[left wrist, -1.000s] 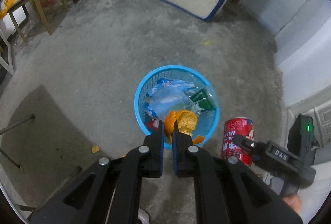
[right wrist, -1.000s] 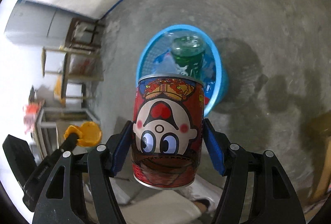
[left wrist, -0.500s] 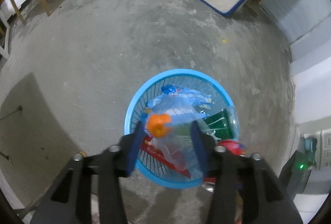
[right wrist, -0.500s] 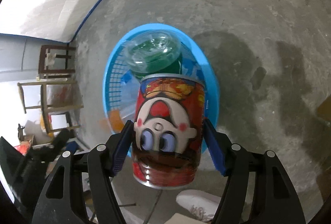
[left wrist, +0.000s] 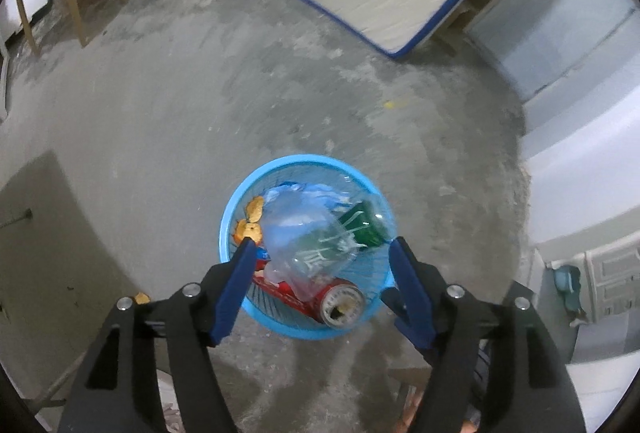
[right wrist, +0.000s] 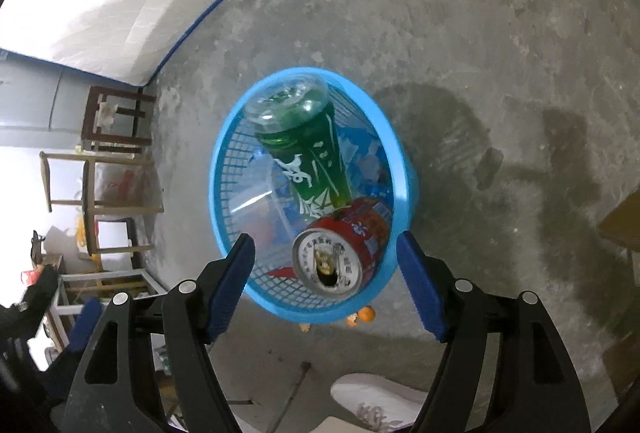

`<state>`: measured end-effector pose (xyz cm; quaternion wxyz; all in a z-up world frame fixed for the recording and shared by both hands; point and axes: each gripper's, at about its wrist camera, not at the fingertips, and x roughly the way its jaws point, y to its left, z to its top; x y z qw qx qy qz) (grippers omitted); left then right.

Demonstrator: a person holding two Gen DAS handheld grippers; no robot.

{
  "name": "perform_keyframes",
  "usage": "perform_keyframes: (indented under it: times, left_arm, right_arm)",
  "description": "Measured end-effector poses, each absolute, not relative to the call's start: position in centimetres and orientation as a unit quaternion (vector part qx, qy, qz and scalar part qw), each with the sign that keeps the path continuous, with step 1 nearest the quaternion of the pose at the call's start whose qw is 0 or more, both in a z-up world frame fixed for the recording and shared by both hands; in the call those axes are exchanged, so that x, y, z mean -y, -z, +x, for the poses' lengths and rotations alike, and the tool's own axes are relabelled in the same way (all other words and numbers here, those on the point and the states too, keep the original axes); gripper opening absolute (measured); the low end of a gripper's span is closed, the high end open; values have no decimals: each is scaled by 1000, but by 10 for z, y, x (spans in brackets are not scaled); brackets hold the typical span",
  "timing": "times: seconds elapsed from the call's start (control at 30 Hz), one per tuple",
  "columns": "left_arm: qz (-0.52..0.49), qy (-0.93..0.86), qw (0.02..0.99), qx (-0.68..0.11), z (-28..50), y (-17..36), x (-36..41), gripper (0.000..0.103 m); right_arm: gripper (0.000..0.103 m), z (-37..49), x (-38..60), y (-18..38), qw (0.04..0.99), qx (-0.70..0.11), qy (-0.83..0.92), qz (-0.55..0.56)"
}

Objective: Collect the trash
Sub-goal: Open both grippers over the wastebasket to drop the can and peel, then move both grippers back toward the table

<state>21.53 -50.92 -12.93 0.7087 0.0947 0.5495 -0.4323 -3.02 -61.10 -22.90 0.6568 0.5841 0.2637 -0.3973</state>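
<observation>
Blue basket point(right wrist: 402, 169) now holds red can point(right wrist: 344, 245); right gripper point(right wrist: 326, 259) and left gripper point(left wrist: 320, 259), jaws just opened, both wide and empty, should lift clear, then fetch orange peel point(right wrist: 366, 314) beside it

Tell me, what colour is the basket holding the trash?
Bright blue; the basket shows best in the right wrist view.
</observation>
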Motion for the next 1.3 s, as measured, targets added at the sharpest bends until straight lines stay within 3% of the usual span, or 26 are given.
perform_keyframes:
  times: [0.27,0.7,1.3]
  left_arm:
    - [47,460,743,-484,198,46,395,77]
    - [-72,317,857,-400,174,-11,121,84]
    - [-159,216,909,-320,151,-25,-47,90]
  right_arm:
    - [72,-21,562,171,724,-268,382,509]
    - [86,63,424,42,886,-293,253,254]
    - [88,137,288,10,921,-350,54,162]
